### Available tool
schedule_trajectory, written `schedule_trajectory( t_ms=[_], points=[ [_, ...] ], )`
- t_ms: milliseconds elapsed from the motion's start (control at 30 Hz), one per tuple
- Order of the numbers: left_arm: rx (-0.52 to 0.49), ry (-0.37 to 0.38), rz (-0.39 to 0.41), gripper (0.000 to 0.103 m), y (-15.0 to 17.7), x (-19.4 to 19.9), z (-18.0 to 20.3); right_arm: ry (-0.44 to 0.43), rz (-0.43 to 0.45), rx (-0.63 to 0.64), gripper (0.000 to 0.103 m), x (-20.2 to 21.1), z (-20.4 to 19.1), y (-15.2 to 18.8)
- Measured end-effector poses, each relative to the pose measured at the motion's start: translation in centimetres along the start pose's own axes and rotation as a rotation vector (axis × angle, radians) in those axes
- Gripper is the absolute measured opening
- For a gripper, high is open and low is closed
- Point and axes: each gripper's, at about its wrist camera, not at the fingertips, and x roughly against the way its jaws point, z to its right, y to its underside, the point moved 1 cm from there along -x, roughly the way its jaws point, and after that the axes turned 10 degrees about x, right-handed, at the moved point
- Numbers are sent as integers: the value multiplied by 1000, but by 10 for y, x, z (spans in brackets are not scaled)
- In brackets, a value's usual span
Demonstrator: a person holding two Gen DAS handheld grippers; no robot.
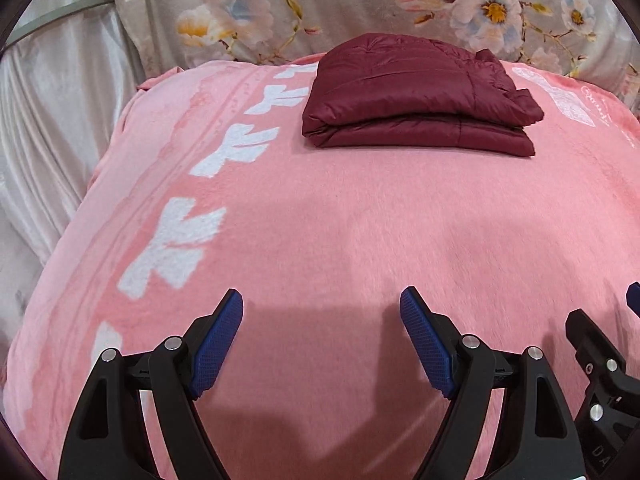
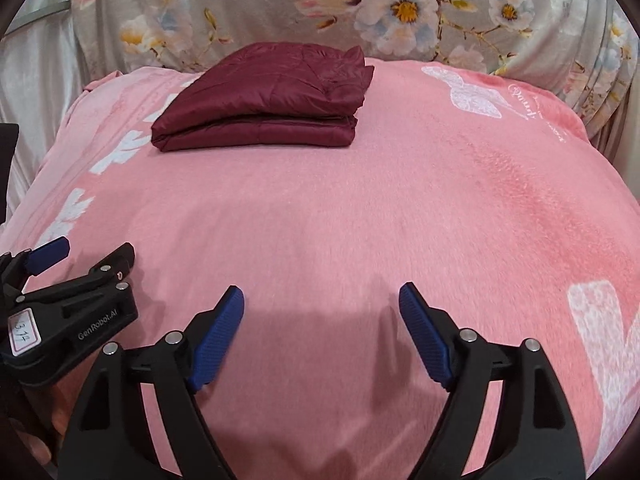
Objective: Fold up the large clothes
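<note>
Left wrist view shows us a pink blanket (image 1: pixel 320 220) spread wide, with a dark red jacket (image 1: pixel 416 96) folded at its far end. Our left gripper (image 1: pixel 321 300) and right gripper (image 2: pixel 321 298) hover near us, jaws apart, holding nothing. We judge the slippery stack could slide open if nudged. A neighbouring gripper reads "GenRobot.AI" (image 2: pixel 97 331).

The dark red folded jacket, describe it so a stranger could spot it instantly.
Start at the pink fleece blanket with white prints. Near its far edge, before the grey floral bedding, lies the maroon quilted jacket, folded into a stack: the only dark, shiny item there.
</note>
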Motion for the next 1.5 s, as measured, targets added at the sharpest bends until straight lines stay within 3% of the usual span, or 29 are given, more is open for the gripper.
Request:
schedule_trajectory(
  t_ms=[233, 433, 967, 1500],
  points=[
    [-2, -8, 69, 79, 12, 20, 0, 38, 59, 5, 87, 25, -5, 14],
    [-12, -12, 80, 80, 14, 20, 4, 43, 34, 4, 87, 18, -5, 14],
    [32, 21, 109, 80, 13, 27, -3, 46, 116, -12, 91, 34, -2, 17],
    [23, 22, 125, 80, 14, 31, -1, 69, 124, 20, 91, 36, -8, 17]
  ],
)
